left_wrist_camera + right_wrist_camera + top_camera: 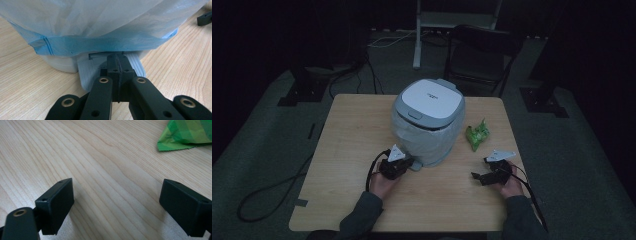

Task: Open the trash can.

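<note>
From the high view, a grey and white bin point(428, 120) stands near the middle of a wooden table point(347, 150); its white lid point(430, 98) is down and carries a short line of dark writing too small to read; a pale plastic bag point(424, 137) lines the bin and hangs over its sides, and what is inside cannot be seen; a crumpled green wrapper point(476, 134) lies on the table just to the right of the bin; the left gripper point(404, 163) sits at the foot of the bin, against the pedal, and the right gripper point(478, 176) rests low over the table, well apart from the bin. In the left gripper view, the jaws are pressed together with nothing between them, their tips on the ribbed grey pedal point(86, 73) that sticks out under the blue-tinted hem of the bag point(100, 47). In the right gripper view, the jaws stand wide apart over bare wood, holding nothing; a corner of the green wrapper point(187, 135) lies ahead at the upper right, any printing on it unreadable.
</note>
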Demonstrator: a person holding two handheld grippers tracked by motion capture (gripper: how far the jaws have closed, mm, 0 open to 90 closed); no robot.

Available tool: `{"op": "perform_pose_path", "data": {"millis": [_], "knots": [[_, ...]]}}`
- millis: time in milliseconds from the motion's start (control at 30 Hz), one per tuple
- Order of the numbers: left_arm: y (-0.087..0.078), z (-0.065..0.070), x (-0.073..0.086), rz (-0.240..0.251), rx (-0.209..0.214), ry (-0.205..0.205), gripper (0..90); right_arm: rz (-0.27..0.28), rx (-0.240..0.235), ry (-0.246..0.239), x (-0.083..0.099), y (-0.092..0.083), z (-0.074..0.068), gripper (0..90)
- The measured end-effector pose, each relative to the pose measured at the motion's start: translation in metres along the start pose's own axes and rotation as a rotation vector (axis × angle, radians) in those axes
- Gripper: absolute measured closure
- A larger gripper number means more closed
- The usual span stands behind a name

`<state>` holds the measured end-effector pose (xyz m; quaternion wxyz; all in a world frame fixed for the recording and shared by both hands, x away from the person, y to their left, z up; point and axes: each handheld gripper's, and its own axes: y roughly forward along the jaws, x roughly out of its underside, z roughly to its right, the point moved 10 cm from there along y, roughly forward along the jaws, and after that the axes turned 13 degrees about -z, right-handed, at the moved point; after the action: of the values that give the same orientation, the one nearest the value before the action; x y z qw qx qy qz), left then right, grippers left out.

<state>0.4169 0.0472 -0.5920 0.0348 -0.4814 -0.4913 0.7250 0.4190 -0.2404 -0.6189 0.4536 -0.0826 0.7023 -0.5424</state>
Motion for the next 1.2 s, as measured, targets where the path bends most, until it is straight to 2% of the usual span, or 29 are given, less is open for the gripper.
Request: {"op": "perform_pose_path", "data": {"millis": [200, 500, 733, 1200], "knots": [[0.0012, 0.0008, 0.0012, -0.003, -0.022, 0.014, 90.0, 0.000, 0.000, 0.000, 0.0000, 0.0000, 0.0001, 11.3], [0.0038, 0.0012, 0.0033, -0.011, -0.036, 0.013, 90.0, 0.000, 0.000, 0.000, 0.0000, 0.0000, 0.0000, 11.3], [0.0074, 0.0016, 0.0055, -0.032, -0.052, 0.020, 90.0, 0.000, 0.000, 0.000, 0.0000, 0.0001, 0.0001, 11.3], [0.0076, 0.0017, 0.0056, -0.031, -0.073, 0.025, 90.0, 0.000, 0.000, 0.000, 0.0000, 0.0001, 0.0001, 11.4]]}}
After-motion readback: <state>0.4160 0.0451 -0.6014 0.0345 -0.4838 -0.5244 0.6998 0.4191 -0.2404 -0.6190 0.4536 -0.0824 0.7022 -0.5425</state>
